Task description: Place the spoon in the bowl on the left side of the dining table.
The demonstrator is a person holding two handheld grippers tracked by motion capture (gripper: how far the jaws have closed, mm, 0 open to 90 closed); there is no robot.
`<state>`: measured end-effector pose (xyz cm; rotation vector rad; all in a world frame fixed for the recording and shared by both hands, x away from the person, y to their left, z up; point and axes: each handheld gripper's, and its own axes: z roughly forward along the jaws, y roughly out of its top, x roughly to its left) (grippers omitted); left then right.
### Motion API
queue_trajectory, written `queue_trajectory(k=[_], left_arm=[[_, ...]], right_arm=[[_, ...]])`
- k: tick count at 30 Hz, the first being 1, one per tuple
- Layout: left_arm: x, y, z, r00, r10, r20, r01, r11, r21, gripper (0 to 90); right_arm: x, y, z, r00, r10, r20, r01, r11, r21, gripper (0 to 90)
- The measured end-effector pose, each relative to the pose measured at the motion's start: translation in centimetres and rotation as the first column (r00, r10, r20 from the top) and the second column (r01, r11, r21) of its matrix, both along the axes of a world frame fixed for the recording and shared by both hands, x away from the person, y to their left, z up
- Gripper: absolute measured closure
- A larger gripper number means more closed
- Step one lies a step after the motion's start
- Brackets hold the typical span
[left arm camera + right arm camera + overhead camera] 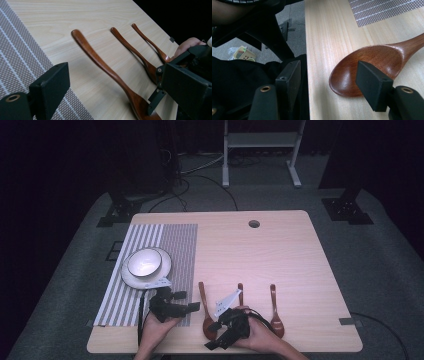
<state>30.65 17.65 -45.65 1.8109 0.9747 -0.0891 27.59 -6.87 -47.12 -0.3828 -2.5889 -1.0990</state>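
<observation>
Wooden desk (280, 255), three spoons (105, 67) abreast, bowl (144, 262) seen from above, left gripper (110, 90) apart, right gripper (328, 82) apart over desk edge.

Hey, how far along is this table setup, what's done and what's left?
Looks barely begun. Done: a bowl sits on a plate on the striped mat. In hand: nothing; the left gripper is open and empty, and the right gripper is open with one jaw over the left spoon's bowl. Left: the middle spoon and right spoon also lie ungrasped on the table.
</observation>
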Motion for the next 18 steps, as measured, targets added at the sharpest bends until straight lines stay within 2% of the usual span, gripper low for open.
queue_trajectory(k=[4, 11, 18], left_arm=[[0.5, -0.6, -0.1, 0.9998, -0.015, -0.012, 0.015, 0.9999, -0.005, 7.3], [1.0, -0.6, -0.4, 0.9992, -0.009, -0.040, 0.008, 0.9997, -0.024, 7.3], [2.0, -1.4, -1.0, 0.9984, -0.004, -0.056, 0.005, 1.0000, 0.004, 7.3]], right_arm=[[0.0, 0.0, 0.0, 1.0000, 0.002, 0.007, -0.002, 1.000, 0.000, 35.8], [-0.2, 0.1, 0.0, 0.9997, 0.003, 0.023, -0.003, 1.000, -0.006, 35.8], [-0.3, 0.1, 0.1, 0.9996, 0.006, 0.029, -0.006, 1.000, -0.011, 35.8]])
